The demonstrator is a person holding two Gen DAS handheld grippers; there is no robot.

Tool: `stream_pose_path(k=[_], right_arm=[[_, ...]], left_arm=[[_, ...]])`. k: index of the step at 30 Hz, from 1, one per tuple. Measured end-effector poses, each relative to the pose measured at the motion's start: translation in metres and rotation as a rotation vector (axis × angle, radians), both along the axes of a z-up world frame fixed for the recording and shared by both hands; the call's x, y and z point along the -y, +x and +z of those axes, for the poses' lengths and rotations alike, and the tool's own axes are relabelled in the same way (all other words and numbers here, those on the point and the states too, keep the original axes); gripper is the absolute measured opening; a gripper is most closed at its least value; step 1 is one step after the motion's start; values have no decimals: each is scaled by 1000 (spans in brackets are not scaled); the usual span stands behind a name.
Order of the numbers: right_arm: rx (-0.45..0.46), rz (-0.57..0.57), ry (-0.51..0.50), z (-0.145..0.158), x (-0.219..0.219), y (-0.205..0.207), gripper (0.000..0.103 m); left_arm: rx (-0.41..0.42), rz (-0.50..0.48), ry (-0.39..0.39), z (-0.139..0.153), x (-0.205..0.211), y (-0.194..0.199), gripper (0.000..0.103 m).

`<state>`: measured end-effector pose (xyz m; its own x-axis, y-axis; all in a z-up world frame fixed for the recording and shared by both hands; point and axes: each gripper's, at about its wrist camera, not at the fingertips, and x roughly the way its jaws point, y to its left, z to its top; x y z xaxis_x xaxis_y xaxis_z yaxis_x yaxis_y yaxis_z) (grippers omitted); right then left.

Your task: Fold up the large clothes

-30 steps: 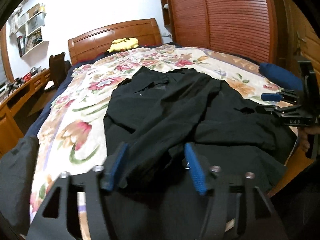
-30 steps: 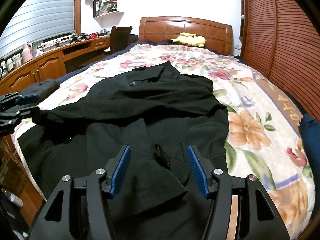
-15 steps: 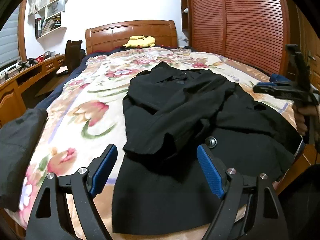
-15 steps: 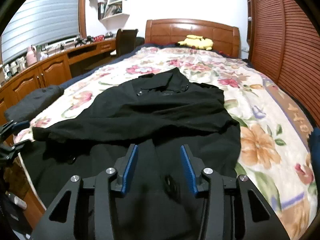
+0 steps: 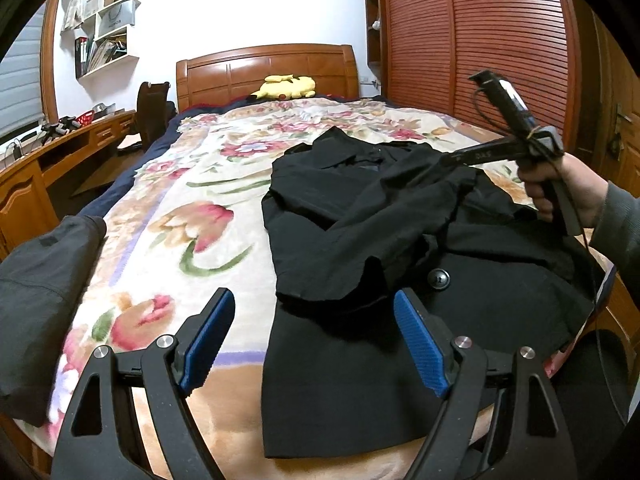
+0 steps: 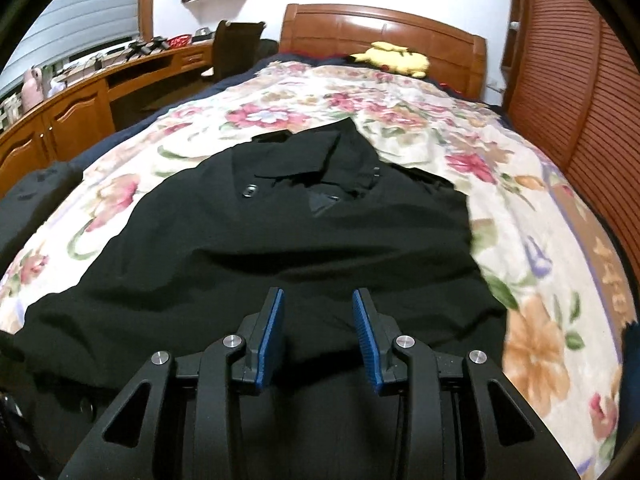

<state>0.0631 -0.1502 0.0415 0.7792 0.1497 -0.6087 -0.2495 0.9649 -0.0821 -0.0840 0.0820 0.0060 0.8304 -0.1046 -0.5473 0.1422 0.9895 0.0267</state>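
A large black coat [image 5: 380,240] lies spread on the flowered bedspread [image 5: 208,200], collar toward the headboard, one sleeve folded across its front. It also shows in the right wrist view [image 6: 300,240]. My left gripper [image 5: 312,336] is open and empty, held above the coat's lower left edge. My right gripper [image 6: 318,328] is partly open with nothing between its pads, low over the coat's middle. The right gripper also shows in the left wrist view [image 5: 444,159], its tip over the folded sleeve.
A folded dark grey garment [image 5: 36,288] lies at the bed's left edge. A yellow plush toy [image 5: 286,86] sits by the wooden headboard [image 5: 264,70]. A wooden desk [image 6: 80,100] runs along the left and a slatted wardrobe [image 5: 480,40] along the right.
My left gripper let go of the sleeve, opened wide and drew back to the left. My right gripper narrowed and moved forward over the coat's middle.
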Motion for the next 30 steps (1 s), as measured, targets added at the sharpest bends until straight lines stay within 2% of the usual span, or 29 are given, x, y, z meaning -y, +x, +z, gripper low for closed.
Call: stream_pose_path(k=[4, 7, 8, 10, 14, 18, 26, 30], right_arm=[[-58, 62, 0, -13, -14, 14, 37], [-216, 153, 16, -41, -25, 21, 37], [-236, 178, -13, -50, -31, 19, 37], [-227, 195, -75, -62, -38, 12, 37], [-215, 194, -31, -59, -35, 8, 37], [-141, 208, 14, -44, -37, -3, 37], [-101, 395, 57, -32, -92, -47, 37], [-131, 458, 37, -47, -112, -58, 37]], left_arm=[[3, 1, -2, 0, -3, 3, 82], [2, 0, -6, -1, -5, 5, 82], [2, -1, -7, -2, -5, 5, 82], [0, 0, -8, -4, -6, 6, 82], [-7, 3, -18, -5, -9, 8, 82], [-1, 8, -21, -5, -11, 7, 82], [12, 31, -34, -4, -19, -1, 82], [13, 45, -37, -4, -26, -6, 82]])
